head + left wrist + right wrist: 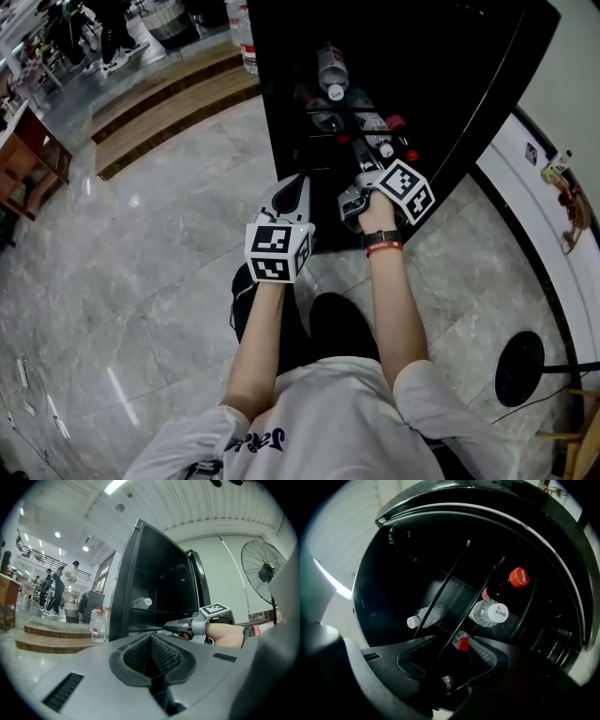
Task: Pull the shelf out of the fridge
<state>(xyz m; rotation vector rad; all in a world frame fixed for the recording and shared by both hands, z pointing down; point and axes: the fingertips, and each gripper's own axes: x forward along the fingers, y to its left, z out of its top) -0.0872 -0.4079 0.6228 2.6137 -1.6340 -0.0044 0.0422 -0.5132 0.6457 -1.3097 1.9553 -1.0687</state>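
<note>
The black fridge (450,75) stands open at 12 o'clock from the person, and its dark inside fills the right gripper view. Two thin shelf edges cross that view side by side, both slanting from 1 o'clock down to 7 o'clock. The farther edge (440,590) passes left of the jaws, while the nearer edge (495,571) runs down into the gap between them, so the pull looks like one straight back toward the person. The right gripper (452,641) is the closer one, already at the fridge mouth with its jaws wide apart and clamped on nothing. The left gripper (295,192) hangs just outside at its 9 o'clock, jaws pressed together and empty. Four bottles lie inside: two white-capped (412,620) and two red-capped (518,577).
</note>
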